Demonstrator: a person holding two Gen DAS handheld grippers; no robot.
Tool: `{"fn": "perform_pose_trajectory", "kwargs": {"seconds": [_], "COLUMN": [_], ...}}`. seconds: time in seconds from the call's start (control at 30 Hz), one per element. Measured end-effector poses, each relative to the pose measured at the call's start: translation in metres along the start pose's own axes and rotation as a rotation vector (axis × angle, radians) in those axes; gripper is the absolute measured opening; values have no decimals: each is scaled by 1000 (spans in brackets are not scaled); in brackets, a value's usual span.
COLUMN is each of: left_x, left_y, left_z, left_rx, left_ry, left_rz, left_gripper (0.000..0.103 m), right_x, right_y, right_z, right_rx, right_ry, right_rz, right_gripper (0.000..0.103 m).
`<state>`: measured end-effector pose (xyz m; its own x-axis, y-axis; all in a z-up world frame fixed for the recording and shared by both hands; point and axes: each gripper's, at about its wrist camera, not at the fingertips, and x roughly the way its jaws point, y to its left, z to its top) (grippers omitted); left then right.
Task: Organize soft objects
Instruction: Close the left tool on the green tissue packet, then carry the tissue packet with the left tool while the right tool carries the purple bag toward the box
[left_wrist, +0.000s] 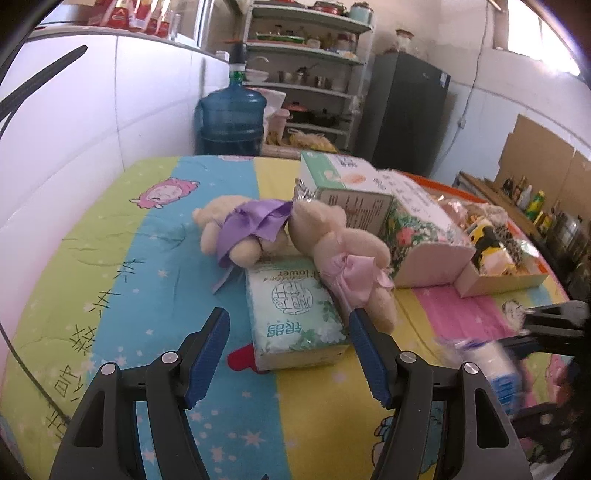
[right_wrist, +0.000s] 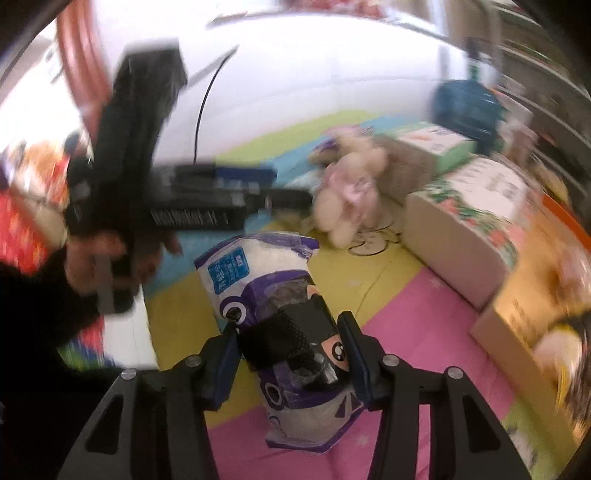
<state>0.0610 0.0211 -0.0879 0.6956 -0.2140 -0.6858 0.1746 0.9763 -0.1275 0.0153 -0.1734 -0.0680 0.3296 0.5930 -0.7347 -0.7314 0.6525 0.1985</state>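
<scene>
Looked like the picking-up step: the right claw (right_wrist: 291, 354) had its pads snug against a purple-and-white soft pack (right_wrist: 273, 295) lying on the desk (right_wrist: 406, 314), near the floral box (right_wrist: 465, 229). The left claw (left_wrist: 288, 350), wide open and empty, hovered over the green tissue pack (left_wrist: 291, 310). Next I'd guess a lift toward that box.

Two plush bears (left_wrist: 343, 254) with satin ribbons — a glossy plastic tissue pack (left_wrist: 295, 317), a crinkly film pouch (right_wrist: 280, 314), matt printed cloth sheet (left_wrist: 147, 280).
</scene>
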Motion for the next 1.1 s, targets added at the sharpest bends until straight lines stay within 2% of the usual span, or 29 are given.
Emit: {"fn": "perform_pose_trajectory", "kwargs": {"seconds": [0.23, 0.43, 0.6, 0.63, 0.67, 0.7, 0.97, 1.1], "left_x": [13, 22, 23, 22, 21, 20, 4, -6], "left_y": [-1, 0, 1, 1, 2, 3, 7, 7], "left_z": [2, 5, 4, 3, 3, 2, -9, -18], "left_rx": [19, 6, -3, -7, -15, -22, -37, -6], "left_ry": [40, 67, 71, 69, 66, 64, 63, 74], "left_rz": [15, 8, 19, 20, 15, 9, -1, 18], "left_gripper": [69, 69, 68, 65, 57, 54, 52, 52], "right_x": [-26, -36, -37, -37, -37, -38, -36, -36], "right_y": [-4, 2, 2, 0, 1, 1, 3, 5], "right_z": [-10, -18, -24, -25, -27, -28, -32, -33], "right_rx": [149, 211, 269, 279, 286, 293, 308, 304], "right_ry": [-106, -169, -199, -206, -210, -215, -210, -211], "right_rz": [-35, -51, -46, -44, -41, -34, -34, -33], "right_gripper": [51, 51, 51, 51, 51, 51, 51, 51]}}
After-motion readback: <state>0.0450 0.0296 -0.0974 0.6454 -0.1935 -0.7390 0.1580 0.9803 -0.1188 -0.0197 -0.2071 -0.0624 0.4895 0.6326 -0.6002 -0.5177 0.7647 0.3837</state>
